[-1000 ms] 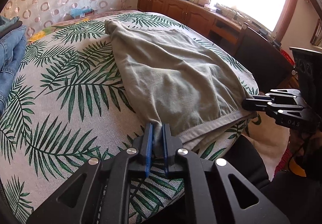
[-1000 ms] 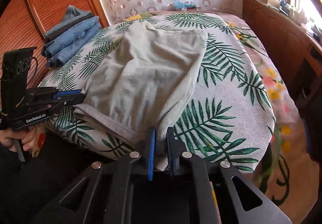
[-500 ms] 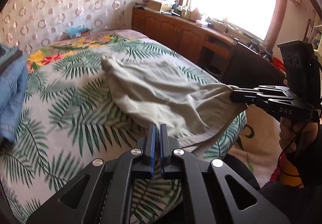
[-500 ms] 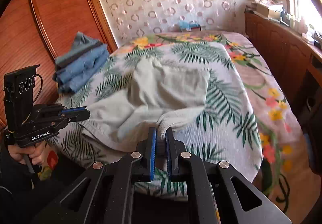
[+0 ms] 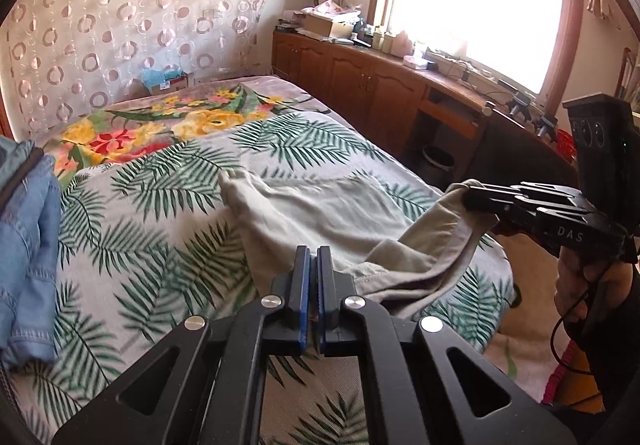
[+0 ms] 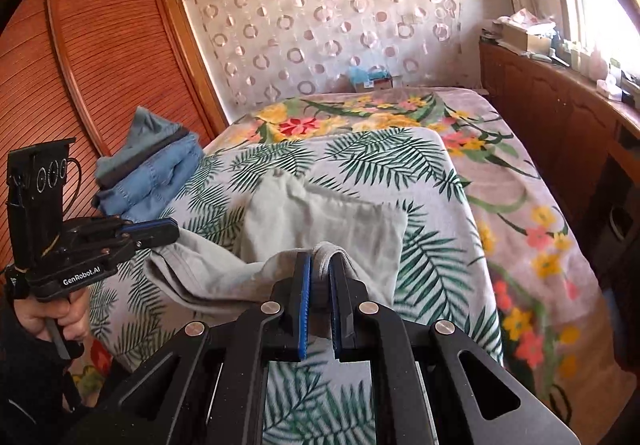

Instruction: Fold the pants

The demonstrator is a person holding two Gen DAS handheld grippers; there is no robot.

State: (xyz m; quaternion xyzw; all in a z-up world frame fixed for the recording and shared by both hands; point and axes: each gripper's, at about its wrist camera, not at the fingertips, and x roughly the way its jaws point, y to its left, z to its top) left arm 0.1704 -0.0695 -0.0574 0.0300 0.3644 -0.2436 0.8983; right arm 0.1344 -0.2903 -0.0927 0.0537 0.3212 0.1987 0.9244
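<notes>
Grey-green pants [image 5: 320, 213] lie on the palm-leaf bedspread [image 5: 132, 245], their near end lifted off it. My left gripper [image 5: 313, 257] is shut on the near hem at one corner. My right gripper [image 6: 320, 265] is shut on the other corner, with cloth bunched between its pads. Each gripper shows in the other's view: the right one [image 5: 476, 199] at the right, the left one [image 6: 168, 231] at the left. The pants [image 6: 320, 221] sag between the two grips, and their far end rests on the bed.
Folded blue jeans [image 5: 28, 257] are stacked on the bed's left side [image 6: 152, 173]. A wooden cabinet with clutter [image 5: 380, 77] runs under the window on the right. A slatted wardrobe [image 6: 100, 65] stands at the left. A floral blanket [image 6: 520, 205] covers the bed's far and right side.
Both grippers have risen and moved toward the head of the bed, lifting the near end of the pants off the bedspread and carrying it over the rest.
</notes>
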